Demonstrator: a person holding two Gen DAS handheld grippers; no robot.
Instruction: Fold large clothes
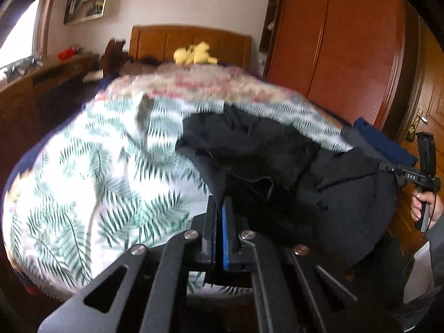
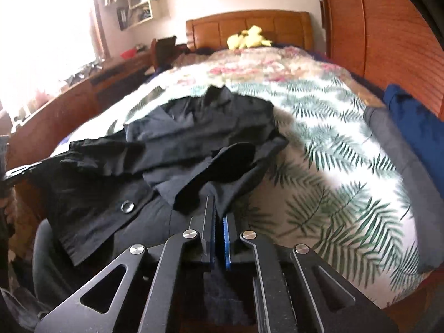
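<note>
On the near end of the bed (image 2: 347, 172), over its fern-print cover, the black garment (image 2: 177, 149) is lying rumpled with its lower part hanging off the foot edge. You are holding your left gripper (image 1: 221, 208) with its jaws pressed together on the garment's edge. Your right gripper (image 2: 219, 216) is nearly closed, pinching dark cloth at that same foot edge.

Bare fern-print bedspread (image 2: 347, 166) right of black coat (image 2: 172, 149); grey and blue clothes (image 2: 410, 127) line far edge
</note>
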